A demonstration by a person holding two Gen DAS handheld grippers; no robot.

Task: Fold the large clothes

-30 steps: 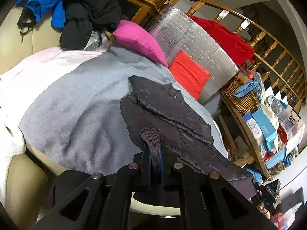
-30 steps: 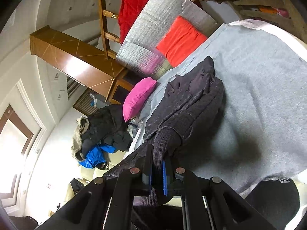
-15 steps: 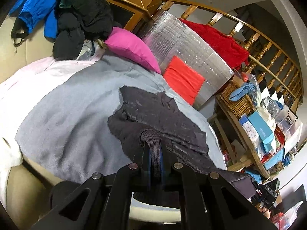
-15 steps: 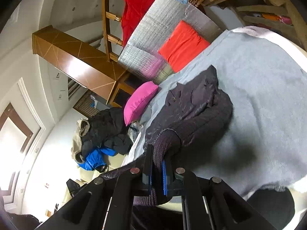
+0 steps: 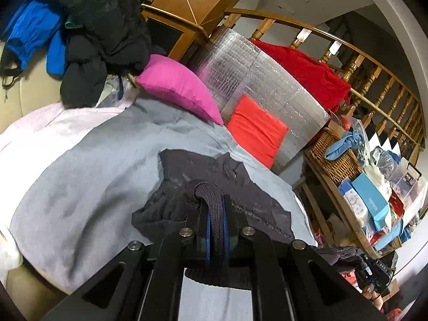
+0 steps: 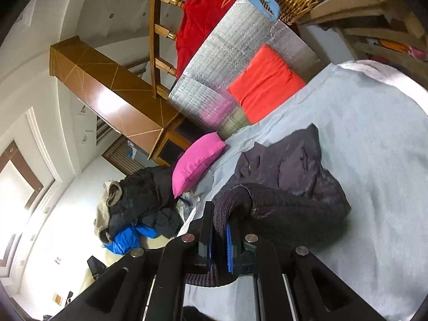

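Observation:
A dark grey-purple jacket (image 5: 214, 184) lies bunched on the grey cloth (image 5: 88, 187) that covers the round surface. My left gripper (image 5: 215, 211) is shut on its dark ribbed knit cuff (image 5: 211, 198), which runs back between the blue pads. In the right wrist view the same jacket (image 6: 289, 182) lies folded over itself on the grey cloth (image 6: 374, 160). My right gripper (image 6: 220, 219) is shut on another ribbed knit cuff (image 6: 230, 203) of it. Both grippers hold the cuffs just above the near edge.
A pink pillow (image 5: 179, 88), an orange cushion (image 5: 256, 131) and a silver foil mat (image 5: 256, 77) stand at the far side. A pile of dark and blue coats (image 5: 88, 34) sits far left. A wicker basket and cluttered wooden shelf (image 5: 361, 187) stand right.
Both grippers have pushed forward over the cloth with the cuffs held. The jacket has folded over on itself and lies more compact, farther onto the grey cloth.

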